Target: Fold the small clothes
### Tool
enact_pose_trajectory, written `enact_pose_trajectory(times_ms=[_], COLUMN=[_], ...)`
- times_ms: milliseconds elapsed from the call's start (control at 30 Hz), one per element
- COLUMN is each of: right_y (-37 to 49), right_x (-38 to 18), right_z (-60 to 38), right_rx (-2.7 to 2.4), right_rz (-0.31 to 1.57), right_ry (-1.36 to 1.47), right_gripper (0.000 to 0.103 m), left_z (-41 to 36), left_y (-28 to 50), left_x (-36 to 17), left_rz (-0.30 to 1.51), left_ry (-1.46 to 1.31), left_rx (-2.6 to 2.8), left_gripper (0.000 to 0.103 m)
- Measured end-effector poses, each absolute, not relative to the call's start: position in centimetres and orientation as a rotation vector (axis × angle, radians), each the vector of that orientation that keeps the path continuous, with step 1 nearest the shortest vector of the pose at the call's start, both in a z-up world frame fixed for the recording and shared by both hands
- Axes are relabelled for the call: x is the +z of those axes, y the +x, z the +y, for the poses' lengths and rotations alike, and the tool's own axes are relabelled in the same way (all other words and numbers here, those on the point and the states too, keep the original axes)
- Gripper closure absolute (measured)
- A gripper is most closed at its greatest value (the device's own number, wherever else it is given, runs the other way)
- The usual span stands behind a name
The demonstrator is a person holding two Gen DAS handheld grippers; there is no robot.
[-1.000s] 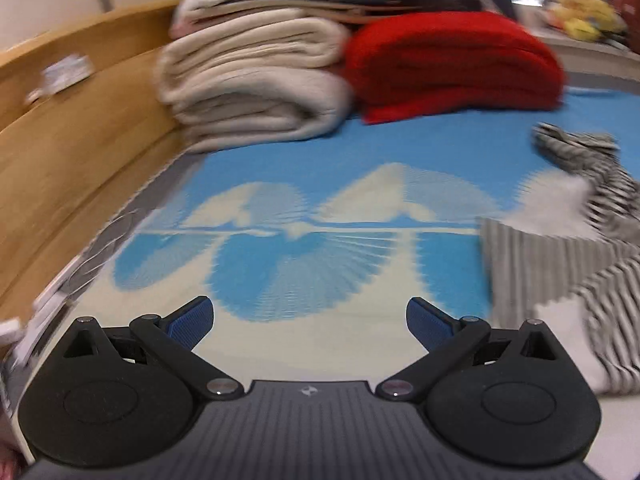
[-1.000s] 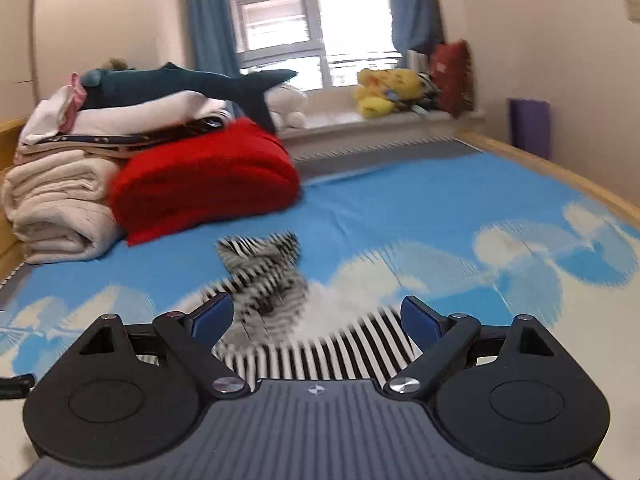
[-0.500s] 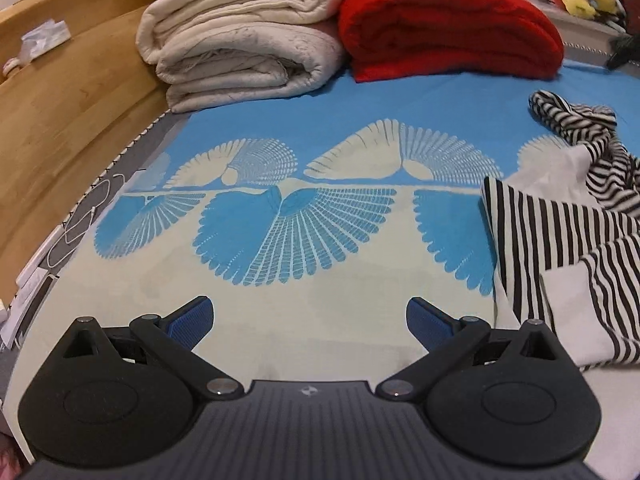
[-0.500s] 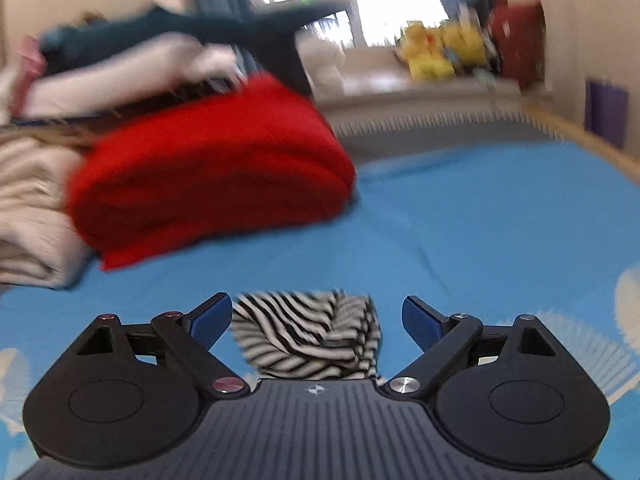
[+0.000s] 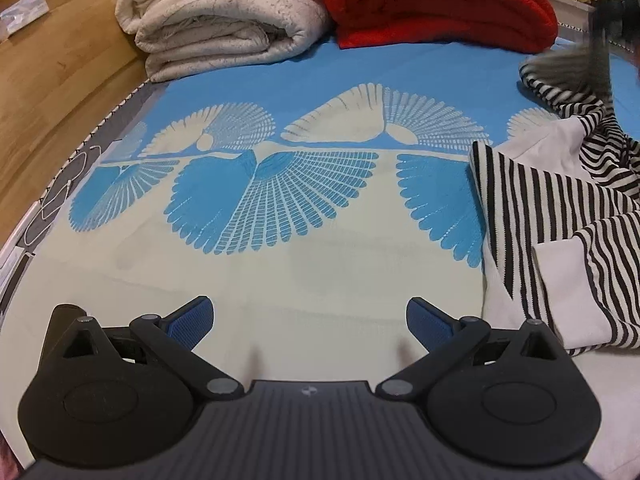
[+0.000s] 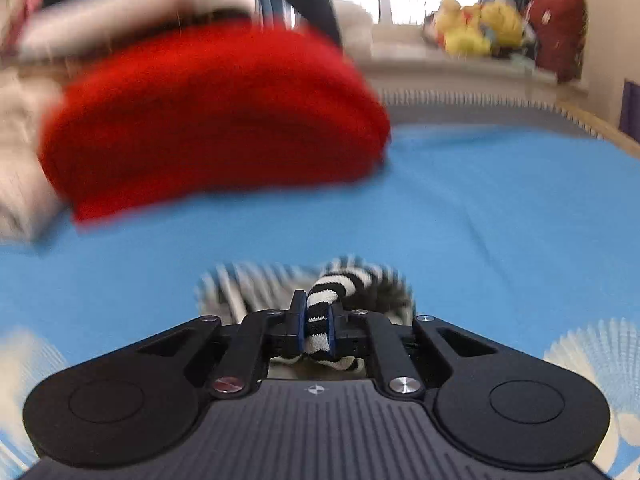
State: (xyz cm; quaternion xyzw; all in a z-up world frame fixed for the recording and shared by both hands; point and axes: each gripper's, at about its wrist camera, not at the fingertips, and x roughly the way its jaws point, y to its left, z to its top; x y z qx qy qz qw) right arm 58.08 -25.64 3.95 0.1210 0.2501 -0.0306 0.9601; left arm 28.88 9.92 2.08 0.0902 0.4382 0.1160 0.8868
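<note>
Right gripper [image 6: 316, 326], jaws closing, pinches a bunched end of the striped garment [image 5: 560, 216] just in front of the red blanket [image 6: 216, 120], probably to pull it flat; left gripper [image 5: 310, 322] hovers spread beside its near edge.

The small garment [image 5: 560, 216] is black-and-white striped with plain white panels. It lies on a bedspread [image 5: 320, 272] of bright blue and cream with feathered fan motifs. Behind the garment sit a solid red blanket [image 5: 436, 4] and an off-white quilt [image 5: 224, 28]. Yellow plush toys [image 6: 472, 28] stand behind the blanket.
</note>
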Motion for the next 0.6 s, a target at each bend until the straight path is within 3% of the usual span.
enact_pose_trajectory(times_ms=[200, 333, 467, 533, 600], right_y=[49.3, 37.7, 26.0, 21.4, 18.0], right_x=[17.2, 19.8, 13.3, 7.2, -0.2], right_z=[-27.8, -27.6, -28.4, -28.6, -28.1], right_rx=[0.011, 0.063, 0.075, 0.037, -0.024], right_rz=[0.322, 0.259, 0.378, 0.512, 0.718], right_ry=[0.605, 0.607, 0.679, 0.791, 0.841], right_gripper=[0.093, 0.093, 0.093, 0.092, 0.085], left_z=[9.4, 8.6, 7.7, 7.3, 6.8], left_y=[29.2, 28.8, 28.0, 27.7, 27.6], left_x=[1.4, 1.3, 1.8, 2.0, 1.9], left_rz=[0.935, 0.933, 0.905, 0.89, 0.878], left_ry=[0.172, 0.177, 0.177, 0.178, 0.188], left_rx=[0.23, 0.202, 0.173, 0.167, 0.161], left_gripper=[0.0, 0.0, 0.0, 0.0, 0.0])
